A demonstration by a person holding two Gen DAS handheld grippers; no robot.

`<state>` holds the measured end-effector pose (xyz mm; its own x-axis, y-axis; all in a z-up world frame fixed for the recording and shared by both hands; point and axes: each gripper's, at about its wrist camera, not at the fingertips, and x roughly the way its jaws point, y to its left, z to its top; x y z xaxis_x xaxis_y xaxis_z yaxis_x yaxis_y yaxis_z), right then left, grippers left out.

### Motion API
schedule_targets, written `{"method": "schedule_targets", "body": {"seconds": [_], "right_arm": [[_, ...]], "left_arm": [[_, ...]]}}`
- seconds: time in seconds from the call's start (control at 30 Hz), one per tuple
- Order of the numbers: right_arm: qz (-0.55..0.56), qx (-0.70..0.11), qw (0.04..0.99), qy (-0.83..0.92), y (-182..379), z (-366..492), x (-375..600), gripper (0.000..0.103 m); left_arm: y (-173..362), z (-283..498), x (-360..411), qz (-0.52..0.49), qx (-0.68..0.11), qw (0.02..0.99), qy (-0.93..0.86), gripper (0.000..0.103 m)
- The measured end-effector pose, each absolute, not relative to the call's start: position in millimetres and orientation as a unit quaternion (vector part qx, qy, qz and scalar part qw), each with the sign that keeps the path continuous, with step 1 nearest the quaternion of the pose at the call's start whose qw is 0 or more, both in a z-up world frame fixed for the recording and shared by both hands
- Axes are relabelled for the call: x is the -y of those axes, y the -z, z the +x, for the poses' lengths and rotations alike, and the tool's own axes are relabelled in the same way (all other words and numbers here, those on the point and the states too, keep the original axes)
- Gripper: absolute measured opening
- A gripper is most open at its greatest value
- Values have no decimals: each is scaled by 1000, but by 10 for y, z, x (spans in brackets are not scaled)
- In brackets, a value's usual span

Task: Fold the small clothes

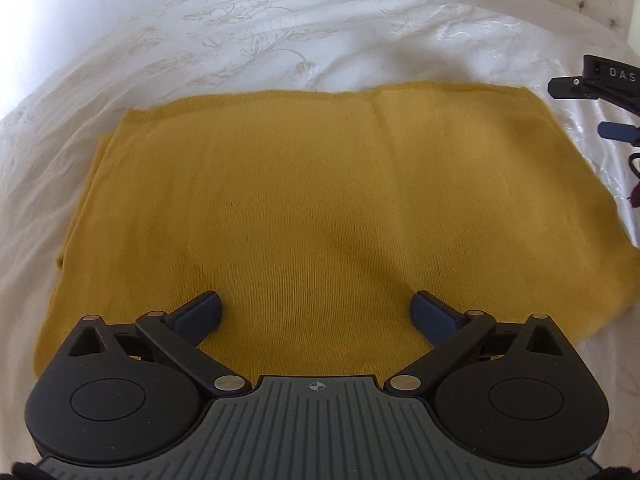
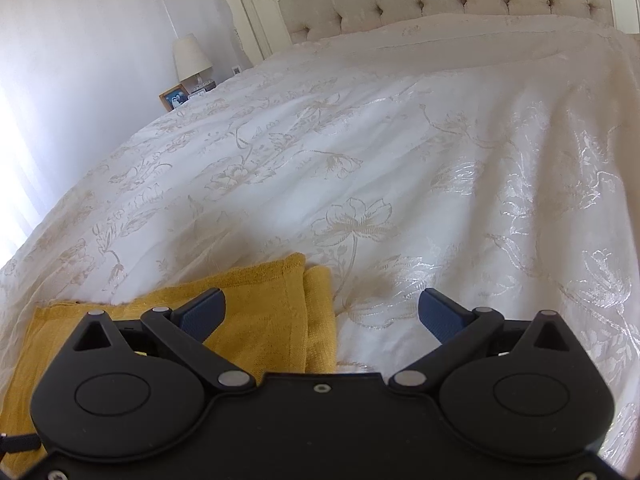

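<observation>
Left gripper (image 1: 316, 308) hangs right over the mustard-yellow knit cloth (image 1: 320, 200) — jaws wide apart, empty. Right gripper (image 2: 322, 312), likewise spread and empty, straddles its right edge — long axis runs left-right.

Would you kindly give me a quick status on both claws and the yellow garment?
Left claw open, empty. Right claw open, empty, over garment's corner. Yellow garment flat, folded on the bedspread. Nothing in the way.
</observation>
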<state>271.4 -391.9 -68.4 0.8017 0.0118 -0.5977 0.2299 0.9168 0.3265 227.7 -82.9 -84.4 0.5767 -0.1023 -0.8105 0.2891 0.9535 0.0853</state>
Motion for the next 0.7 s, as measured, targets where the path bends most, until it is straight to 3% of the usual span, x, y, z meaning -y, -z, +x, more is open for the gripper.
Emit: {"method": "schedule_targets", "body": {"seconds": [0.33,0.4,0.47,0.7], "right_arm": [[166,-302,937,54,703,2702,3835,102],[153,-296,942,50,692,2687,3797,102],[133,-287,948,43,660,2651,3734,102],[46,-242,969,30,520,2369,3360,102]], "left_arm": [[853,2200,755,82,-425,893,126,102],[786,2156,629,52,-423,894,139,100],[720,2055,475,27,-414,898,149,89],[532,1790,-126,47,-380,916,120,89]]}}
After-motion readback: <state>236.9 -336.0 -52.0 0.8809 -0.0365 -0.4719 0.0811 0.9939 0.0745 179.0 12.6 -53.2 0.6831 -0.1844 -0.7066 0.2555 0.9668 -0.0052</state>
